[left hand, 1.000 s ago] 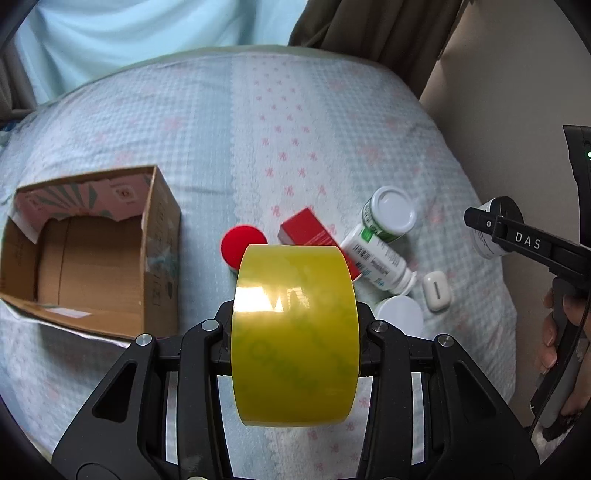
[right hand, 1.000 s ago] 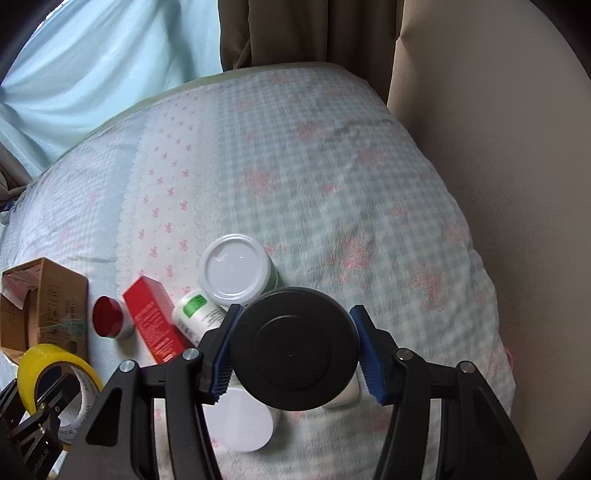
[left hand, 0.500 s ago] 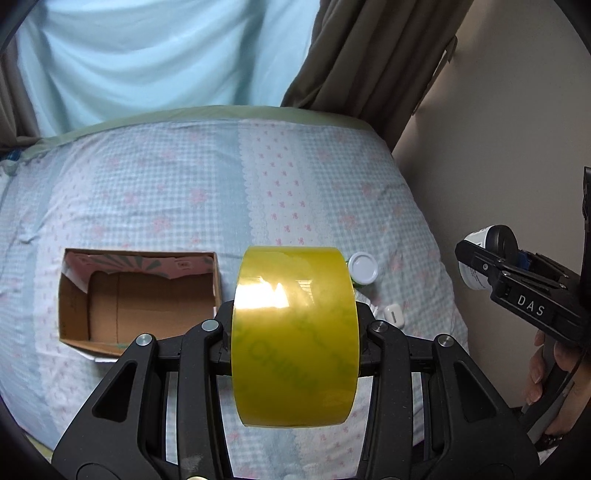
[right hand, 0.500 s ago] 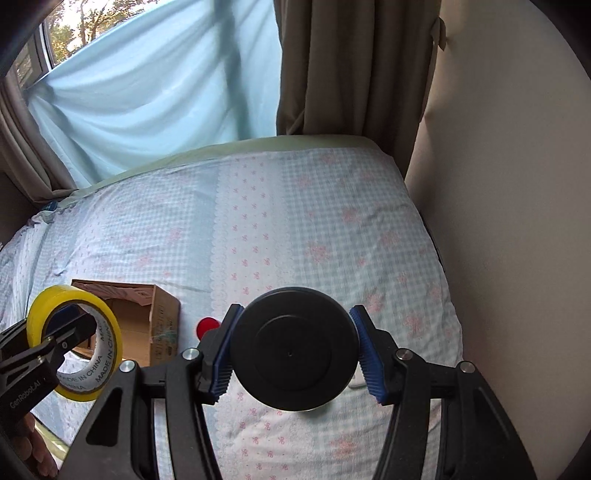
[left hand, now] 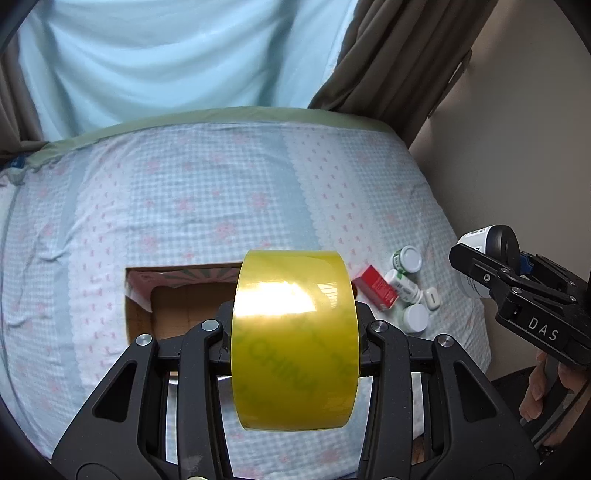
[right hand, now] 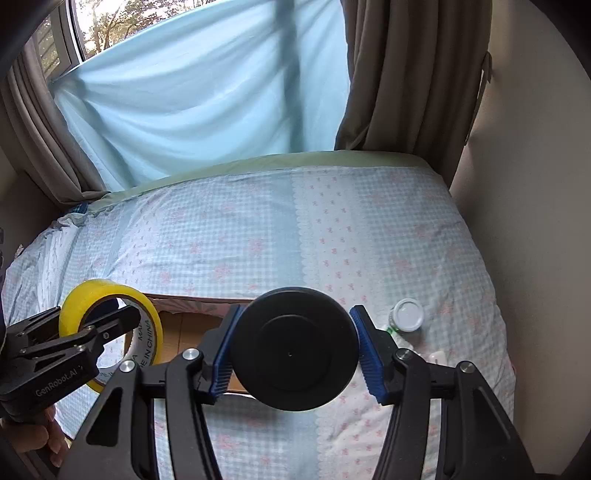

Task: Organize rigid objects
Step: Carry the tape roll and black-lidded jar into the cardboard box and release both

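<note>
My left gripper [left hand: 293,325] is shut on a yellow tape roll [left hand: 293,339], held high above the bed; the roll also shows in the right wrist view [right hand: 110,325]. My right gripper [right hand: 293,347] is shut on a jar with a black lid [right hand: 293,349], also raised; the jar shows in the left wrist view [left hand: 487,258]. An open cardboard box [left hand: 184,306] lies on the bed below and behind the roll. Right of it lie a red box [left hand: 375,291], two white-lidded green bottles [left hand: 408,258], a white jar [left hand: 415,317] and a small white case [left hand: 431,297].
The bed has a blue checked sheet [left hand: 221,206]. A beige wall [right hand: 535,184] runs along its right side. Brown curtains [right hand: 406,74] and a light blue drape [right hand: 203,92] hang behind the far end. A window [right hand: 92,29] shows at top left.
Both grippers have risen and pulled back from the bed with their loads. The box and the cluster of objects now look smaller and farther away.
</note>
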Available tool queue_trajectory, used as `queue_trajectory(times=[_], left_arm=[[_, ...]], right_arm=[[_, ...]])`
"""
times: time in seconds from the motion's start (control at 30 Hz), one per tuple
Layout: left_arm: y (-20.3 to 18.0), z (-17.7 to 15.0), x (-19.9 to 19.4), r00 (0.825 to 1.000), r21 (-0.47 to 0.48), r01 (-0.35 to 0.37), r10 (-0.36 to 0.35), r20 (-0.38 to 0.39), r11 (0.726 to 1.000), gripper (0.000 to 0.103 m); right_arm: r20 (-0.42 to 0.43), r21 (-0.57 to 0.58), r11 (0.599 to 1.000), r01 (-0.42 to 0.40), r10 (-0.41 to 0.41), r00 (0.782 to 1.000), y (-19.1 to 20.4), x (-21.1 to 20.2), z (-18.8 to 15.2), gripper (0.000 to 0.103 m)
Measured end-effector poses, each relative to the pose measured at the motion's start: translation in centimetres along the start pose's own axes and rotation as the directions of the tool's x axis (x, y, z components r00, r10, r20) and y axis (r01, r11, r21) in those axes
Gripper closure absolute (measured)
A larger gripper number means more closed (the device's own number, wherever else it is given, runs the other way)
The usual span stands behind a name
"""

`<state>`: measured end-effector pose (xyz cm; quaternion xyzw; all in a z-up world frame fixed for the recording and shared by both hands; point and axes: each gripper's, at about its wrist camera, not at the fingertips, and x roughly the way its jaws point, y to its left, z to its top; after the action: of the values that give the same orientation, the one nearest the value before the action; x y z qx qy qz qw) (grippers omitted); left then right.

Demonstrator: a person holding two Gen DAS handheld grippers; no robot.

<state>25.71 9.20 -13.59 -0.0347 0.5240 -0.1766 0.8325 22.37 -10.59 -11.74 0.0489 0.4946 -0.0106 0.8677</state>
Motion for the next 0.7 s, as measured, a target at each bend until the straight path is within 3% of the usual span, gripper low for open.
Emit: queue_trajectory(times=[0.37, 0.5, 0.7], left_arm=[[11.8, -1.4, 6.7, 0.986, -0.014, -0.11, 0.107, -0.125, 0.994, 0.067], [14.3, -2.2, 10.5, 0.972, -0.012, -0.153, 0.148, -0.185, 0.988, 0.067], [15.8, -3.0, 16.9, 0.946, -0.023, -0.161, 0.148, -0.289, 0.987, 0.067]], right_arm=[[-0.118, -0.006, 0.998, -0.061, 0.06, 0.991, 8.7, 8.8, -1.3, 0.049], [-0.167, -0.053, 0.995, -0.087, 0.077, 0.983, 10.8, 13.3, -2.3, 0.049], [-0.238, -0.111, 0.988, -0.105, 0.076, 0.968, 12.0, 20.1, -4.6, 0.049]])
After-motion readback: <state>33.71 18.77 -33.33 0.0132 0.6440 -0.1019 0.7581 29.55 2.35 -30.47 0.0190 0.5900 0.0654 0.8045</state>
